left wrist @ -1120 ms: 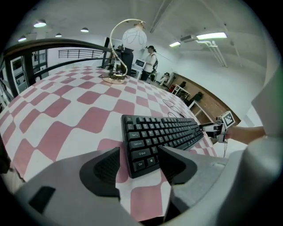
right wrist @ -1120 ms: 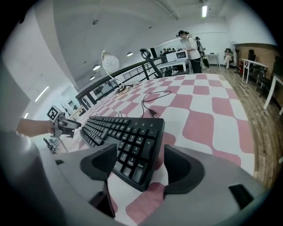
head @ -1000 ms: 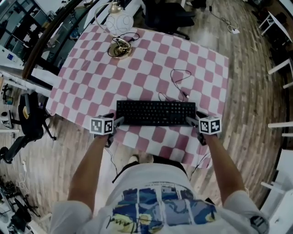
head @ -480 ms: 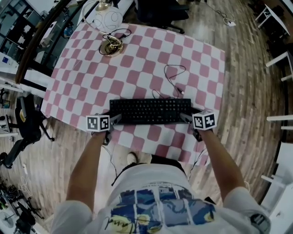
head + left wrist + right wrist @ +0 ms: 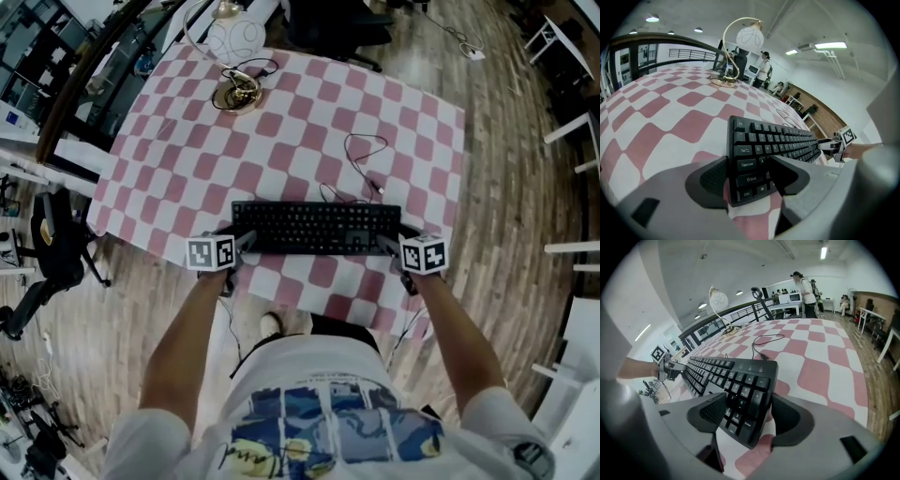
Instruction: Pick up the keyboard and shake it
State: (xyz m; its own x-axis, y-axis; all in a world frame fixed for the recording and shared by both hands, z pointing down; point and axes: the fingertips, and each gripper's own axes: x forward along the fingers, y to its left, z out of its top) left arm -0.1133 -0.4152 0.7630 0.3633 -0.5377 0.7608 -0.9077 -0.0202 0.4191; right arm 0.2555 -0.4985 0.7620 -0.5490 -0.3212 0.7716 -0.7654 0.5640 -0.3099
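Observation:
A black keyboard lies flat on the pink-and-white checked table, close to its near edge. My left gripper straddles the keyboard's left end; a sliver of cloth shows between one pad and the case. My right gripper straddles the number-pad end, and its jaws are closing with that end between them, a thin gap still showing at one pad. The keyboard's cable loops away over the cloth.
A desk lamp with a round white shade and brass base stands at the table's far left corner. A black chair stands on the wooden floor at the left. People stand far off beyond the table.
The right jaws have drawn in a little around the keyboard's end. The keyboard has not left the cloth, and both grippers stay at its ends.

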